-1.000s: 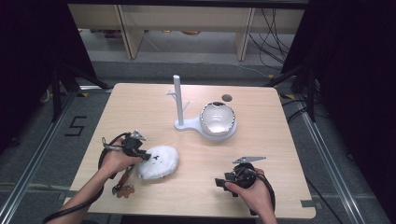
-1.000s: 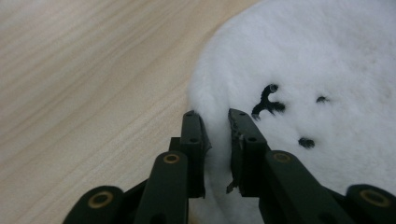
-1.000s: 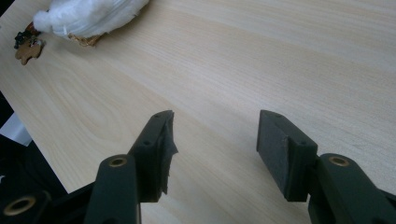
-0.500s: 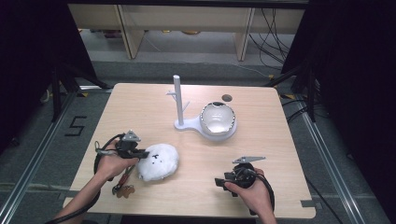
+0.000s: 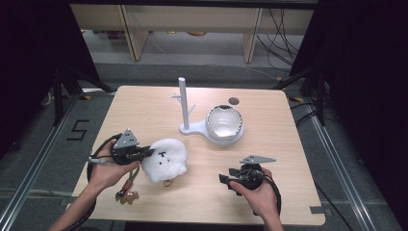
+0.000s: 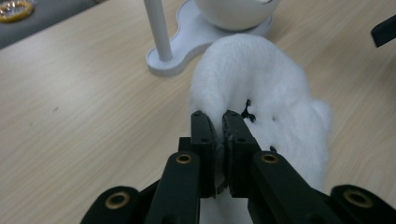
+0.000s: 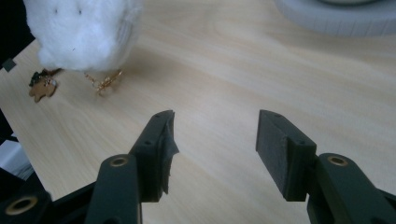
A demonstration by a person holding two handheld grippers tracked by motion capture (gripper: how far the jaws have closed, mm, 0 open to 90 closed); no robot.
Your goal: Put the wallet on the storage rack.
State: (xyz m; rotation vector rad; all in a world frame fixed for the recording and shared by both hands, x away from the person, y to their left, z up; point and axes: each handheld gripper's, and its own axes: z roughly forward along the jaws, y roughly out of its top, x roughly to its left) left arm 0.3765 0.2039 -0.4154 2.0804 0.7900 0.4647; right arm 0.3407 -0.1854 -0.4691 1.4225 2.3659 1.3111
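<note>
Left gripper (image 5: 150,153) pinching the white plush toy (image 5: 165,159) by a fold of its fur, jaws having just closed and now pressed nearly together on the fluff, as seen close up in the left gripper view (image 6: 215,122). Plush toy (image 6: 261,93) near the front left of the wooden table (image 5: 269,202), just in front of the white stand (image 5: 184,103), with a gold clasp (image 7: 103,80) dangling beneath it and a small brown charm (image 5: 129,196) lying on the table close to the left hand (image 5: 107,172). Right gripper (image 5: 224,179) held in the right hand (image 5: 257,190) at the front right, well apart from the toy, jaws spread with bare tabletop between them (image 7: 215,135). Shiny round ball (image 5: 223,121) resting on the stand's base, behind and right of the toy.
</note>
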